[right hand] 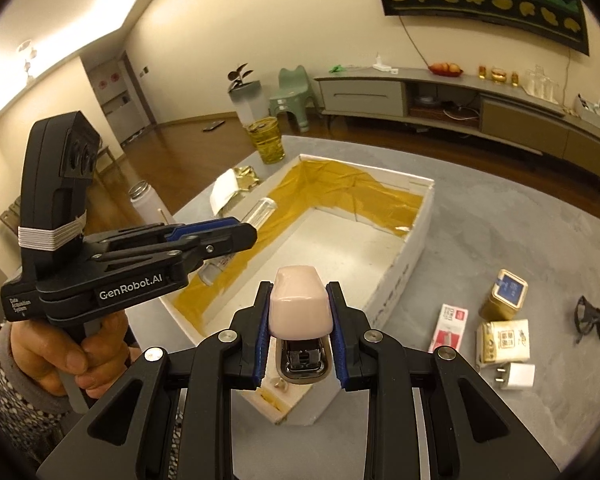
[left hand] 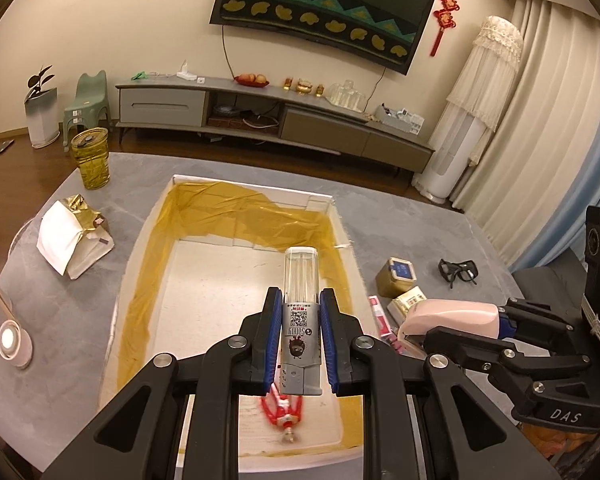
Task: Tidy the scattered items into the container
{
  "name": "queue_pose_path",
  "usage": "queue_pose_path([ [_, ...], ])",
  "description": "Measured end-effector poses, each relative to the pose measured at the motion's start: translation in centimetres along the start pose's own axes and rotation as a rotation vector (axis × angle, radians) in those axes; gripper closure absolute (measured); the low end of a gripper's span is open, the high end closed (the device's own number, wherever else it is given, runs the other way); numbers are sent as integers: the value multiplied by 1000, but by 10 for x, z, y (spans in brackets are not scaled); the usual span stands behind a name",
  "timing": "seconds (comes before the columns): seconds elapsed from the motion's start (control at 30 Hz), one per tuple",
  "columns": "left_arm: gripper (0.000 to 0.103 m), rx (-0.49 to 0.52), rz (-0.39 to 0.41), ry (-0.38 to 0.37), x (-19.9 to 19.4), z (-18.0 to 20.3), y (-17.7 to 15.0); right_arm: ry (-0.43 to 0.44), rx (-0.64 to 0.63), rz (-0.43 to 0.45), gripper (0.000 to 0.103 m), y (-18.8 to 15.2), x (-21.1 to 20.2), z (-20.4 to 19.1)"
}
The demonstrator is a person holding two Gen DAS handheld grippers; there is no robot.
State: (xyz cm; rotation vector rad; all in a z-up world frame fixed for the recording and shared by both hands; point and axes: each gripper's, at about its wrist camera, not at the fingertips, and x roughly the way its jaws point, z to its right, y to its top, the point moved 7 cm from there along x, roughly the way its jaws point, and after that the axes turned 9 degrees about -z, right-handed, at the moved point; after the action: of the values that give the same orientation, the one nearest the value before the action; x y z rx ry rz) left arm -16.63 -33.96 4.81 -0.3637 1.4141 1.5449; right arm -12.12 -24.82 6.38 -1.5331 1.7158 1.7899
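Only the right wrist view shows the hand [right hand: 66, 354] (left gripper [left hand: 300, 320] clamps tube [left hand: 302, 300], right gripper [right hand: 300, 320] clamps stapler [right hand: 300, 306]).

a white box [left hand: 342, 236] lined with mustard-yellow film sits on a mottled grey table [left hand: 412, 216]. black grippers with blue pads hold a clear-and-silver tube [left hand: 302, 312] printed with a black code, and a pale pink stapler [right hand: 300, 306]. nearby lie a red-and-white pack [right hand: 449, 326], a gold tin [right hand: 504, 295] with a blue label, black glasses [right hand: 594, 322], a white plug [right hand: 514, 376] and a yellow-green jar [left hand: 91, 158].
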Motion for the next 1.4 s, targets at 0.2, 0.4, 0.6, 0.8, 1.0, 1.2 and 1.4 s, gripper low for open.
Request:
queue_pose_path([
  [0.2, 83, -10, -72, 17, 14, -15, 6, 19, -30, -54, 76, 12, 24, -4],
  [0.4, 83, 17, -123, 45, 25, -20, 15, 25, -62, -115, 76, 24, 53, -5],
  [0.6, 83, 9, -187, 75, 46, -35, 26, 15, -91, -162, 76, 41, 77, -2],
  [0.8, 83, 4, -226, 103, 64, -46, 29, 2, -118, -201, 76, 49, 100, 0],
  [1.0, 83, -17, -259, 150, 81, -61, 30, -20, -124, -256, 76, 53, 126, 8],
  [1.2, 78, -88, -301, 171, 105, -88, 34, -75, -132, -269, 73, 61, 146, 21],
  [1.4, 75, -140, -304, 141, 103, -100, 28, -34, -64, -205, 72, 54, 124, 36],
])
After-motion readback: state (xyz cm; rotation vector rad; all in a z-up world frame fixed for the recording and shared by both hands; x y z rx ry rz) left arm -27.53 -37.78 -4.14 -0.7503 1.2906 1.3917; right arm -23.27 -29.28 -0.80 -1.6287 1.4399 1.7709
